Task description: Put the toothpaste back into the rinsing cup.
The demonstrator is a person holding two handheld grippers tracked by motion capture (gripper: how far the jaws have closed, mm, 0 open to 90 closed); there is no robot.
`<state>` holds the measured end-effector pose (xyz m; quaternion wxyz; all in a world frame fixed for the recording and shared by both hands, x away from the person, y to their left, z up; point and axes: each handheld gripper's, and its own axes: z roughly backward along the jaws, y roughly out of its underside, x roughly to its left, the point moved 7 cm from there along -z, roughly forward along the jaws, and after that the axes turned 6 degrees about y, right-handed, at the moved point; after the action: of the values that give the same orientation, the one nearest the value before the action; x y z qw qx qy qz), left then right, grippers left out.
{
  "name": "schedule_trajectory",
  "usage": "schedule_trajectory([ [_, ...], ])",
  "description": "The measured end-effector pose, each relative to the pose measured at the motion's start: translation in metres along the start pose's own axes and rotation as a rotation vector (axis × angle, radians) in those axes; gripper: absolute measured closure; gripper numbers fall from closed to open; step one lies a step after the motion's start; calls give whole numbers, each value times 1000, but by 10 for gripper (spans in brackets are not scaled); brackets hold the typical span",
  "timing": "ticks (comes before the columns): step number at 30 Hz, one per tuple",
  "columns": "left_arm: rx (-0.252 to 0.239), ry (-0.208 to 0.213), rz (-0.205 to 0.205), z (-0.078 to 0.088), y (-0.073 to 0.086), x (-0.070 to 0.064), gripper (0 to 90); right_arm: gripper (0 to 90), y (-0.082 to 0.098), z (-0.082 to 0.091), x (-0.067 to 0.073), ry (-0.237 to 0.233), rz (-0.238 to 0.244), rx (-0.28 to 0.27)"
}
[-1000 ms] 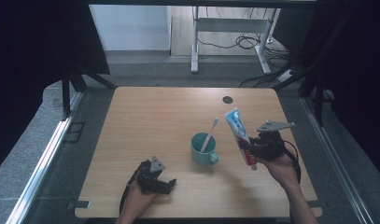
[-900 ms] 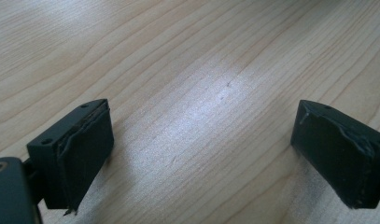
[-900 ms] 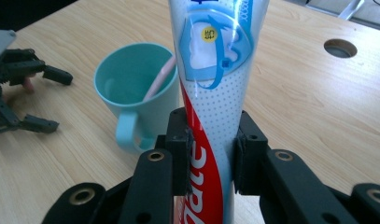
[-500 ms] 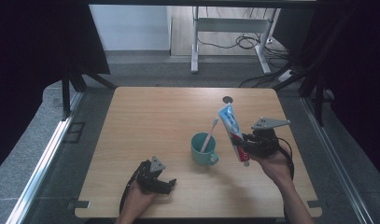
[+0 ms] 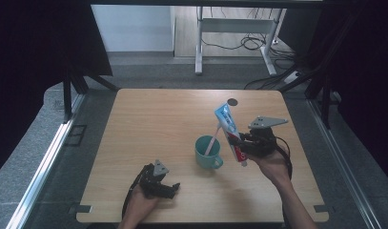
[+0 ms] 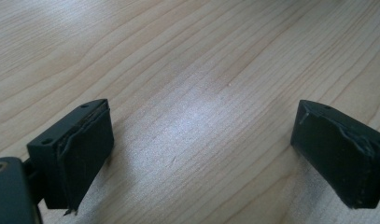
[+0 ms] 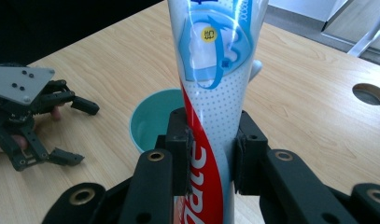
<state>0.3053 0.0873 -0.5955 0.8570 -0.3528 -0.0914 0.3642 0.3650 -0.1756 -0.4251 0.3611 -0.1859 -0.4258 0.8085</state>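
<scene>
My table [image 5: 148, 124]: light wood, round hole [image 5: 233, 101] near far edge. Teal mug [image 5: 207, 152] stands right of centre, toothbrush [image 5: 213, 140] inside.

1. I see a light wooden table [image 5: 148, 119] with a round hole [image 5: 233, 101] near its far edge.
2. Grey floor [image 5: 39, 157] surrounds it; black curtains [image 5: 34, 43] hang either side.
3. Beyond stands a white desk frame [image 5: 239, 28], with cables [image 5: 249, 43] beneath.

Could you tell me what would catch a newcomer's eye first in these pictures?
Probably the toothpaste tube, clamped upright in the right gripper just right of the teal mug, which holds a toothbrush. Next, the left gripper at the table's near edge, open over bare wood.
</scene>
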Motion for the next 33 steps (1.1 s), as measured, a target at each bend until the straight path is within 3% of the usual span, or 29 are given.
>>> schedule_trajectory([
  [33,1,0,0,0,0,0,58,718,-33,-36,21,-22,27,-22],
])
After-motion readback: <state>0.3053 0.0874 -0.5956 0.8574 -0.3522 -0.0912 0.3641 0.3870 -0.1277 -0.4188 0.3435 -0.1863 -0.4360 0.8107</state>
